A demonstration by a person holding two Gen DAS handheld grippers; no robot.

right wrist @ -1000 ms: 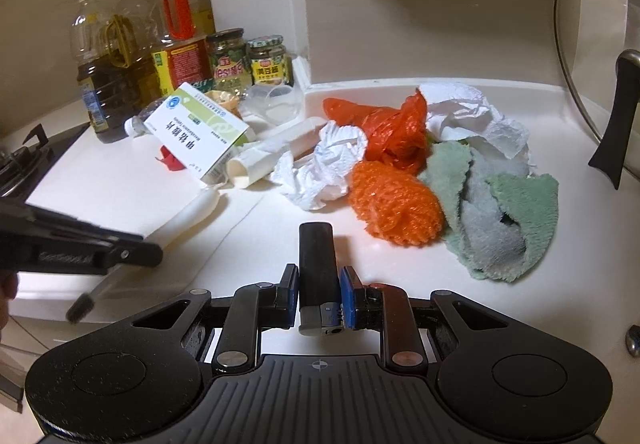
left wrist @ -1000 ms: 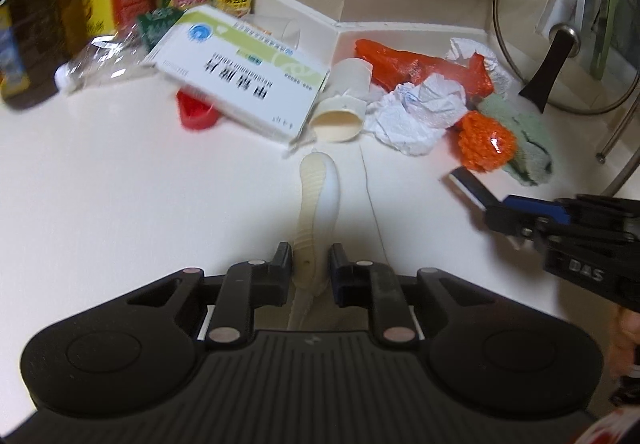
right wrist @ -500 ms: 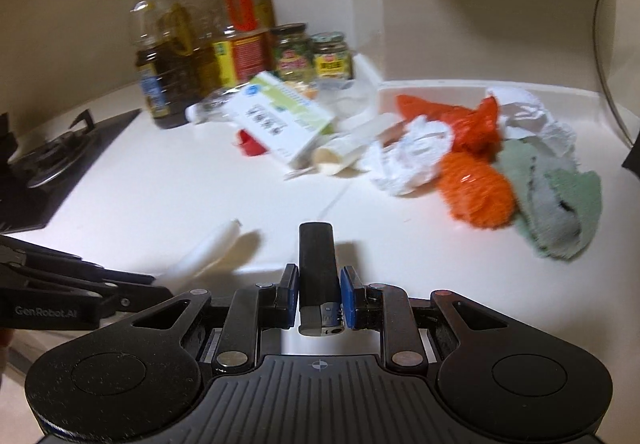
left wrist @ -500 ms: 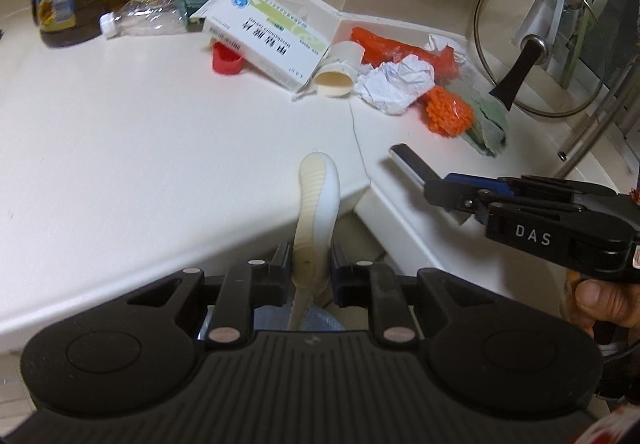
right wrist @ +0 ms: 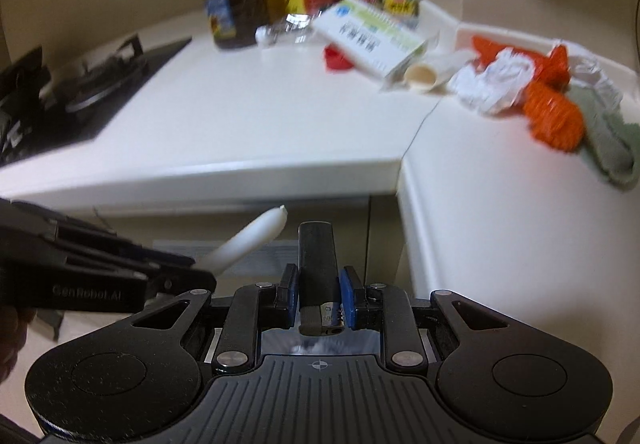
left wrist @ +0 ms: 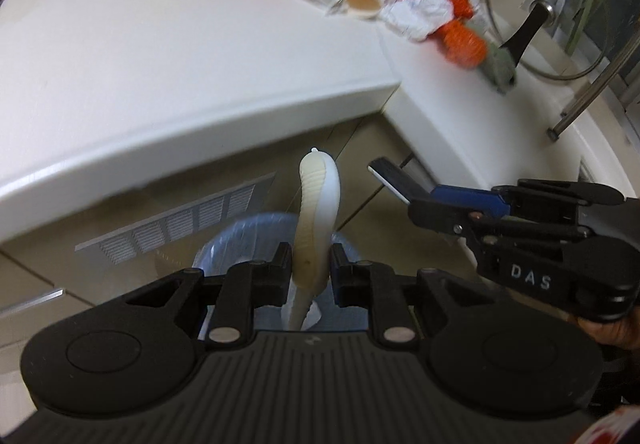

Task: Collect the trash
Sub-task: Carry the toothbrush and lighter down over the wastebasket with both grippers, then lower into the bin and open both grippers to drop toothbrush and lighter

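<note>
The pale ribbed strip (left wrist: pixel 316 212) stands pinched in our left gripper (left wrist: pixel 310 264), its long axis running forward and up from the jaws, over a lined bin (left wrist: pixel 248 240) just below. Our right gripper (right wrist: pixel 318 284), tilted down, clamps a black lighter (right wrist: pixel 316 256) upright. A second ago both hung above the counter (left wrist: pixel 160 56); now they are past its edge.
</note>
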